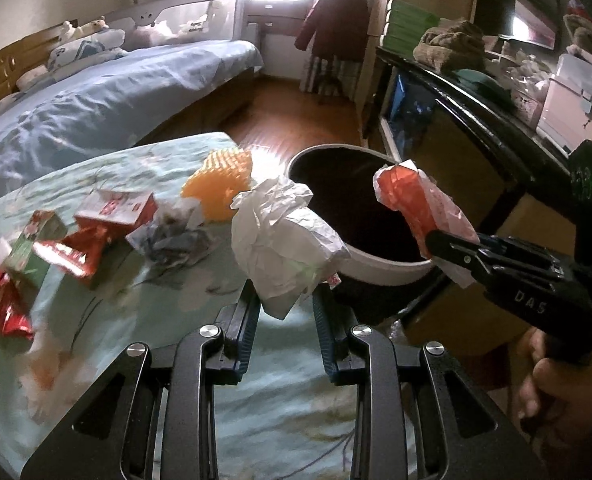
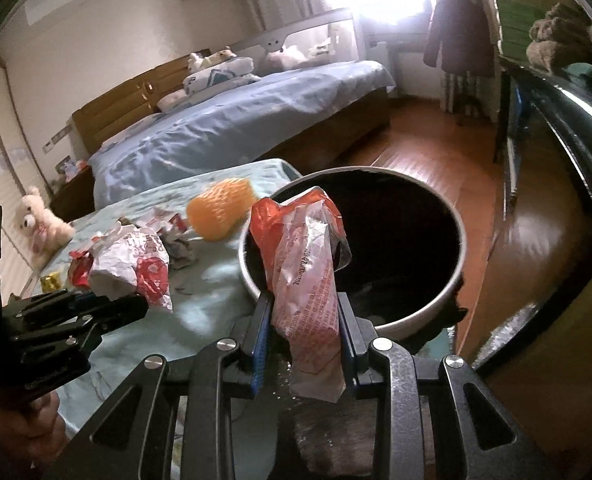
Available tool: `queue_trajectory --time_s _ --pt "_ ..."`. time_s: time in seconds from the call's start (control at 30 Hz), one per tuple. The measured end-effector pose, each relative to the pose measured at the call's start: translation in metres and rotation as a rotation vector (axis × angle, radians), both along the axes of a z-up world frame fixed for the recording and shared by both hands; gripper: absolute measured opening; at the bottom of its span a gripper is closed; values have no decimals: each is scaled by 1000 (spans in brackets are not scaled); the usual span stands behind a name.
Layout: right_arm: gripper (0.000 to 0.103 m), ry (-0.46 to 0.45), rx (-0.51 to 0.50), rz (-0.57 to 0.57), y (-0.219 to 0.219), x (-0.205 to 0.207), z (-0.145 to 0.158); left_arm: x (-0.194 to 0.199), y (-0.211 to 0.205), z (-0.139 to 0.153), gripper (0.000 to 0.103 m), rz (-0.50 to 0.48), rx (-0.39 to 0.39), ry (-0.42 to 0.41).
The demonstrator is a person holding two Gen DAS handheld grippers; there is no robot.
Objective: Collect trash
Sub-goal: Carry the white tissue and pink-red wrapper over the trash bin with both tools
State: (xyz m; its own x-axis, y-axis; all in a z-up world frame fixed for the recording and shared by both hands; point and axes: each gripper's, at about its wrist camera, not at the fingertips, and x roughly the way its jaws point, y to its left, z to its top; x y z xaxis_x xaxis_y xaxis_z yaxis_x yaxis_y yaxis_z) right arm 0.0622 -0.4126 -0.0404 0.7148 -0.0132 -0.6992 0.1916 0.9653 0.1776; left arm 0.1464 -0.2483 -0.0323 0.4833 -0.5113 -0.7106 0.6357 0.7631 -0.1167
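White crumpled paper wad (image 1: 284, 236) clamped in left hand-held gripper (image 1: 286, 300). Right hand-held gripper (image 2: 303, 320) grips red-and-clear plastic wrapper (image 2: 305, 264); round black-lined bin (image 2: 391, 320) at 1 o'clock.

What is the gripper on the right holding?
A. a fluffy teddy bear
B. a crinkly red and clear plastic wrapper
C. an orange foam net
B: the right gripper pinches a crinkly red and clear plastic wrapper in front of the round white-rimmed trash bin.
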Motion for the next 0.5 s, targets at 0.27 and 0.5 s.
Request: queue_trajectory --time_s 0.27,0.5 --pt "30 13 -15 -38 -19 5 -2 8 -29 2 26 -35 8 -1" --pt "30 29 -36 -52 -30 14 -5 18 -51 3 26 -63 8 11"
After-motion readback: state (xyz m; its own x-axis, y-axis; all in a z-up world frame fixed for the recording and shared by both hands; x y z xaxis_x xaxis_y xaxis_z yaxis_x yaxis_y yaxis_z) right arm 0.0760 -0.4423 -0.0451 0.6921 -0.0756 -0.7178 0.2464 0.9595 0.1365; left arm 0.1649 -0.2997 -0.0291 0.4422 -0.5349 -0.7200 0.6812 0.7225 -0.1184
